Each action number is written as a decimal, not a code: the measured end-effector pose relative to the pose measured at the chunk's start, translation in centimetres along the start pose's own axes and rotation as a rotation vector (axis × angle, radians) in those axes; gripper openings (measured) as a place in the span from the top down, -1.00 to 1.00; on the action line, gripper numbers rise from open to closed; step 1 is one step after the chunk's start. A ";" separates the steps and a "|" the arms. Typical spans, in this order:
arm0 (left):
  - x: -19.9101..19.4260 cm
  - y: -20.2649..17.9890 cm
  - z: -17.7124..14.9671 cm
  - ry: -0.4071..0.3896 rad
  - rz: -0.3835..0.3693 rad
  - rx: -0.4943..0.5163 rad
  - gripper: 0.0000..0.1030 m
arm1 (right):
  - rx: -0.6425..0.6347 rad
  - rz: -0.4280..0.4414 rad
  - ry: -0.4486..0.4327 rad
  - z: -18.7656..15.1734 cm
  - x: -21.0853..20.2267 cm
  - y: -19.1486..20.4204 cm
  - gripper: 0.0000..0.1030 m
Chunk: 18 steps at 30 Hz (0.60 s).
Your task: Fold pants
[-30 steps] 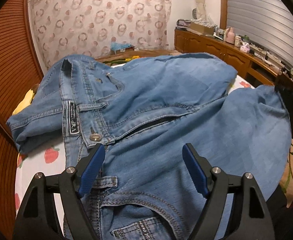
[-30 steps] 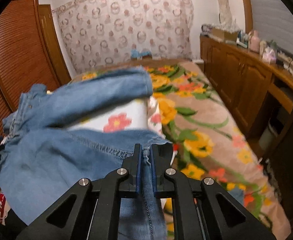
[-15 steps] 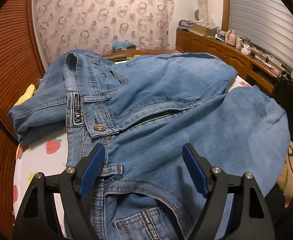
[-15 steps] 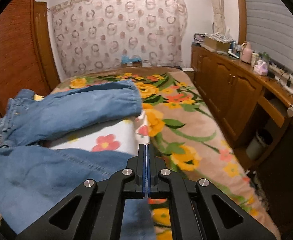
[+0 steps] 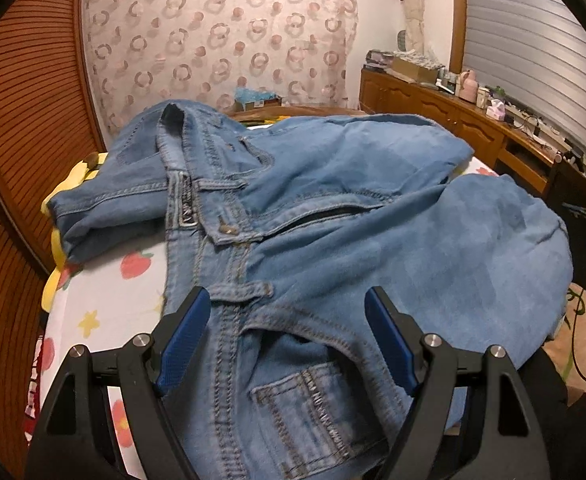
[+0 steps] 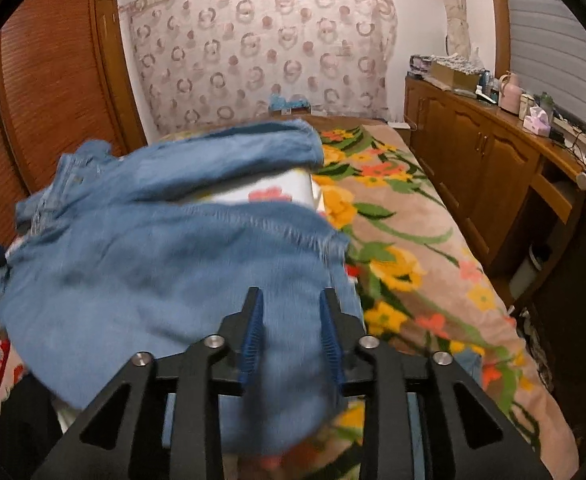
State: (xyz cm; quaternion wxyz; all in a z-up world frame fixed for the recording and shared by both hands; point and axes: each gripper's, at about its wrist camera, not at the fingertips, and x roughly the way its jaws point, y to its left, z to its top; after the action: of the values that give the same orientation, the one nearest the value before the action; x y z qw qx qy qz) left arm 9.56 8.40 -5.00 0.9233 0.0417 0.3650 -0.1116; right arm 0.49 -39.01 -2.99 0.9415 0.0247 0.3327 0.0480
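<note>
One pair of jeans [image 5: 333, 216] on bed [image 6: 421, 248], two legs spread. Left tongs [image 5: 287, 322] released above waistband; right tongs [image 6: 291, 316] released over leg.

From my left camera the pants [image 5: 333, 216] lie spread across the bed [image 5: 105, 304], waistband toward the left, legs running off to the right. My left tongs [image 5: 287, 328] sit over the near waistband, both pads apart. From my right camera one leg [image 6: 221, 160] lies behind the other [image 6: 165, 276], bedding between them. My right tongs [image 6: 291, 336] hang above the near leg. A cabinet [image 6: 493, 176] runs along the bed's right side
</note>
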 end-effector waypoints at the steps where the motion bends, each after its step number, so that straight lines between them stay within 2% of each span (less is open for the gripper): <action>1: -0.1 0.2 -0.1 0.002 0.005 -0.004 -0.56 | -0.005 -0.004 0.009 -0.3 -0.4 0.1 0.31; 4: -0.2 0.8 -0.4 0.002 0.013 -0.019 -0.56 | 0.003 -0.018 0.034 -1.0 -1.0 -0.4 0.21; 9: -0.7 1.4 -0.7 -0.004 0.028 -0.037 -0.56 | 0.040 -0.031 0.062 -1.7 -1.4 -1.7 0.17; 18: -2.3 2.2 -3.5 0.034 0.076 -0.049 -0.56 | 0.156 0.036 0.042 -2.4 -1.3 -2.8 0.16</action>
State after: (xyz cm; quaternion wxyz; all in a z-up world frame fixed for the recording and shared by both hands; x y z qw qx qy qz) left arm 6.10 11.52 -6.03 0.9214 0.0349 0.3812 -0.0667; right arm -1.82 -41.86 -4.30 0.9285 0.1028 0.3548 0.0394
